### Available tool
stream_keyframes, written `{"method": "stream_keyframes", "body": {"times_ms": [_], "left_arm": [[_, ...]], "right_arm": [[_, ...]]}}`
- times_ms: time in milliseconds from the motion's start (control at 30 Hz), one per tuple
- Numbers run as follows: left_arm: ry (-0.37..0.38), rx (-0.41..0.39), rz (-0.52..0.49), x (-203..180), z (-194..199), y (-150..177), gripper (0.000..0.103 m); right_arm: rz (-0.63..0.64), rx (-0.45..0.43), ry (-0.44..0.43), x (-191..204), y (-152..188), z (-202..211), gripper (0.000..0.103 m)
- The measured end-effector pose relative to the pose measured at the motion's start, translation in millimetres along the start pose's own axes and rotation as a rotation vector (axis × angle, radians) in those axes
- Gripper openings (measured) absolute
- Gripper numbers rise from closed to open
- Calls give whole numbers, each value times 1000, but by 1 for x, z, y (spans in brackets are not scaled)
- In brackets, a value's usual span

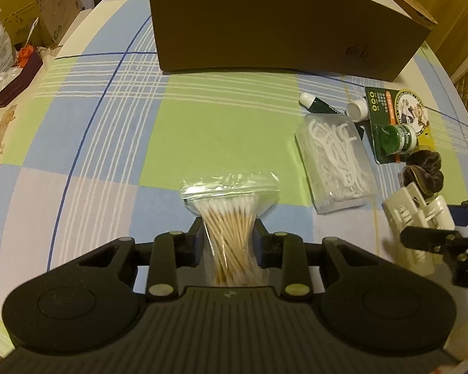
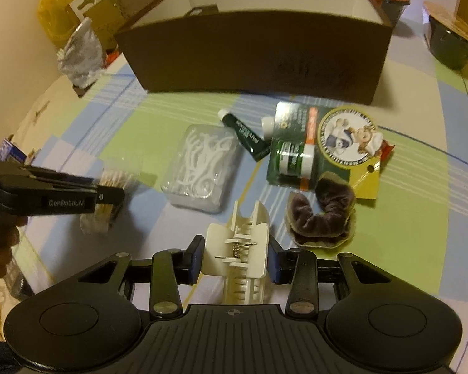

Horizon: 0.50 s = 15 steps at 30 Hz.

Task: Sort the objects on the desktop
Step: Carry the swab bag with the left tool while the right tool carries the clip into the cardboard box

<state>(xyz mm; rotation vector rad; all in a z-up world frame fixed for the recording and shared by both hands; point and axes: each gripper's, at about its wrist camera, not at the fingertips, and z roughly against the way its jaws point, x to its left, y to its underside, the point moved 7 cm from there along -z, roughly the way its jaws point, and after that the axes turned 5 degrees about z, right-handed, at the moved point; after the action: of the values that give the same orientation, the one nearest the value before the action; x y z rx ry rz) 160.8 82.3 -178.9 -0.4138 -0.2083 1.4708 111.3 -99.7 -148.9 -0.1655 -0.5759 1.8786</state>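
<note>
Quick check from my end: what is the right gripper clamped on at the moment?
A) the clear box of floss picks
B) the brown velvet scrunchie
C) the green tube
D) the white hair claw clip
D: in the right wrist view the right gripper has both pads pressed against the white hair claw clip.

A glossy clear plastic bag [image 1: 229,215] holds wooden-stemmed cotton swabs, the cream hair claw [image 2: 238,255] is smooth plastic with a metal spring, and at its 2 o'clock lies a velvety brown cloth scrunchie [image 2: 323,215].
</note>
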Motion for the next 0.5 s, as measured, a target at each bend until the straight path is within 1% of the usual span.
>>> {"method": "stream_keyframes", "body": {"times_ms": [167, 300, 500], "left_arm": [[16, -24, 0, -6, 13, -3, 25], [40, -61, -7, -15, 27, -12, 25], [102, -122, -8, -33, 49, -35, 25]], "right_arm": [[-32, -39, -13, -6, -7, 14, 37], [-49, -63, -26, -11, -15, 22, 38], [-54, -107, -39, -18, -34, 34, 38]]}}
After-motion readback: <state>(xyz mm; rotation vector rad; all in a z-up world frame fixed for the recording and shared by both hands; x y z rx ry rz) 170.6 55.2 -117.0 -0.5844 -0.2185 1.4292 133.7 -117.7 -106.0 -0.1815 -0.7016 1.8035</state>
